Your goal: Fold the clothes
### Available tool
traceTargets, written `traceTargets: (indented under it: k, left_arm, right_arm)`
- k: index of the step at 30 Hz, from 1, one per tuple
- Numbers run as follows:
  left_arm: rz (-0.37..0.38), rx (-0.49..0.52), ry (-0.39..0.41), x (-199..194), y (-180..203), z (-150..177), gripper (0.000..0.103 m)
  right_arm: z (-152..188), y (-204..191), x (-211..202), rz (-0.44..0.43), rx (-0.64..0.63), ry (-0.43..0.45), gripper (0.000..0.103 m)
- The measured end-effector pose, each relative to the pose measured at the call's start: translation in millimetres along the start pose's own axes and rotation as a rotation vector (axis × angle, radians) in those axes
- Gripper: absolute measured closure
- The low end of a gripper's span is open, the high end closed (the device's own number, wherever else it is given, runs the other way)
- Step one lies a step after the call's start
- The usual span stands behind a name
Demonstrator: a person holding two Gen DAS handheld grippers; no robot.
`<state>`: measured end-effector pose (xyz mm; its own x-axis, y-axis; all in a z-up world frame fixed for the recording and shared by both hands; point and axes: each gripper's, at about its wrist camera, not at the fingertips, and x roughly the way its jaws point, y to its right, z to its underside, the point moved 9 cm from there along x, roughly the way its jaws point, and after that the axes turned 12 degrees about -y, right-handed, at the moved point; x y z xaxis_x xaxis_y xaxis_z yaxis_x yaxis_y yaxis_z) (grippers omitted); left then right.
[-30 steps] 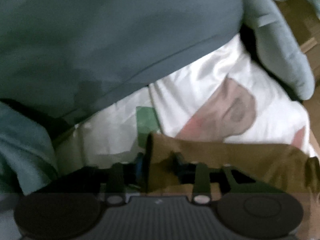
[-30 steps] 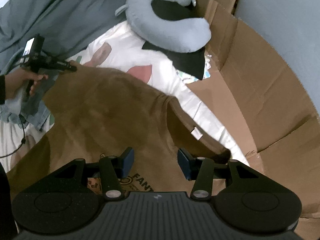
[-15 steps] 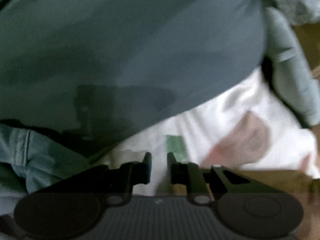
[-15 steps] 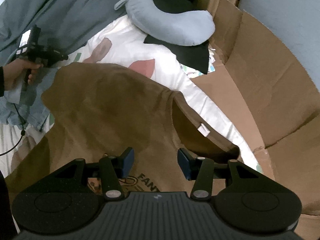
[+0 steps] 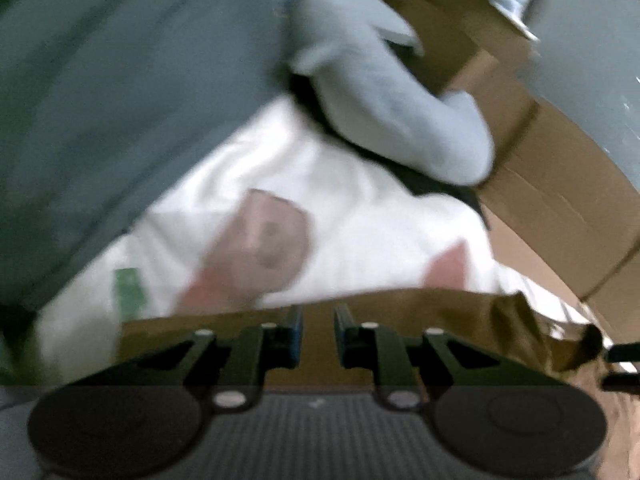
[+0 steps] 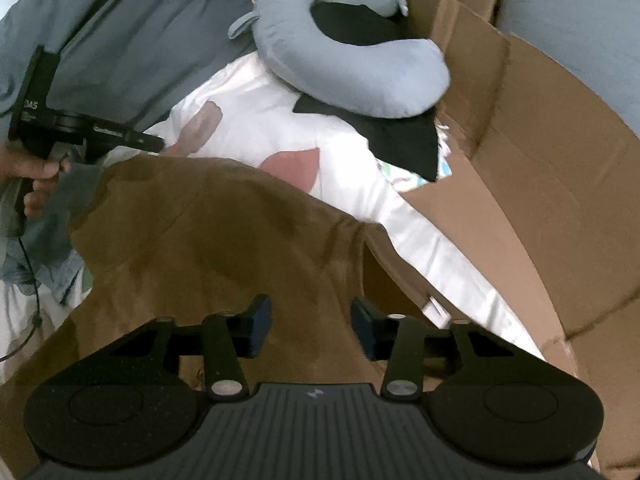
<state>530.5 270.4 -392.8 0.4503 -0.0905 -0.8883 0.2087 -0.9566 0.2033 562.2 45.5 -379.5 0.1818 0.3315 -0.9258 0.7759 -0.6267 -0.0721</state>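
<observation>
Below right claw (image 6: 311, 330), brown shirt (image 6: 224, 232)

dim indoor light | left view motion-blurred | fisheye edges dark

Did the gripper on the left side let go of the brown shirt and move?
Yes. The left gripper has let go of the brown shirt and now sits just past its edge, nearer the white pillow.

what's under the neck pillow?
A black cloth pokes out from under the grey neck pillow and fills its opening, lying on white printed bedding. How far the cloth extends beneath is hidden.
</observation>
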Motion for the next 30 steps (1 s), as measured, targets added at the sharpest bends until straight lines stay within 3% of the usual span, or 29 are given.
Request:
traceTargets:
  k: [1, 7, 11, 19, 22, 25, 30]
  left_arm:
    - [0.01, 0.021, -0.001, 5, 8, -3, 0.086]
    - [0.03, 0.099, 0.004, 27, 45, -7, 0.088]
    - [0.029, 0.112, 0.011, 41, 54, -12, 0.089]
    - [-0.049, 0.14, -0.036, 60, 52, 2, 0.092]
    - [-0.072, 0.156, -0.044, 61, 55, 3, 0.092]
    - [-0.088, 0.159, -0.047, 58, 58, 3, 0.092]
    - [-0.077, 0.2, -0.031, 50, 77, 7, 0.092]
  right_arm:
    - [-3, -2, 7, -0.008, -0.005, 0.008, 0.069]
    - [-28, -11, 48, -0.046, -0.044, 0.075, 0.07]
    - [-41, -8, 73, -0.027, -0.055, 0.105, 0.07]
    - [-59, 9, 115, 0.072, -0.097, 0.115, 0.07]
    - [-53, 28, 124, 0.099, -0.06, 0.086, 0.077]
    - [-45, 42, 127, 0.089, -0.03, 0.075, 0.09]
    - [-40, 55, 114, 0.056, 0.029, 0.081, 0.09]
